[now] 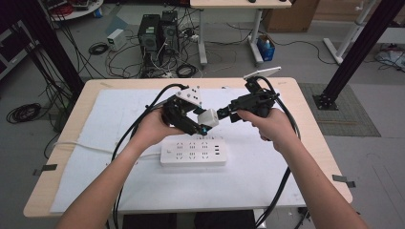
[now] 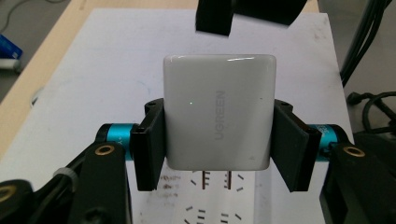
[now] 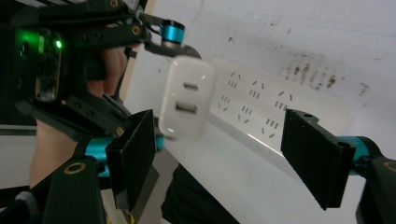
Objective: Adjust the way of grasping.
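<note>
Gripping a white charger (image 2: 218, 119) from both sides, the left gripper (image 1: 203, 125) has its jaws clamped flat on the charger's two opposite faces. In the left gripper view the charger sits square between the black pads, grey lettering running up its face, and two metal prongs stick out of its lower end toward a white power strip (image 1: 193, 150) just beneath. The prongs are above the strip's sockets and not in them.

From the high view, both hands meet over the middle of the surface (image 1: 282, 86), which is covered by a white sheet (image 1: 119, 109). The power strip lies flat on that sheet, long side across, just on the person's side of the two grippers. The charger hangs above the strip's far edge, tilted, held off the sheet.

Over on the other side, the right gripper (image 1: 223, 113) points in toward the charger from the right. Its jaws stand apart with nothing between the pads. In the right gripper view the two black pads frame the scene widely, and the charger, showing its end with two ports, floats beyond them, nearer the pad on the left of that view but clear of it. The left hand (image 3: 112, 65) and its gripper body, with a green light glowing, fill the upper left there.

Black cables (image 1: 138, 125) trail back from both grippers toward the person's side.
</note>
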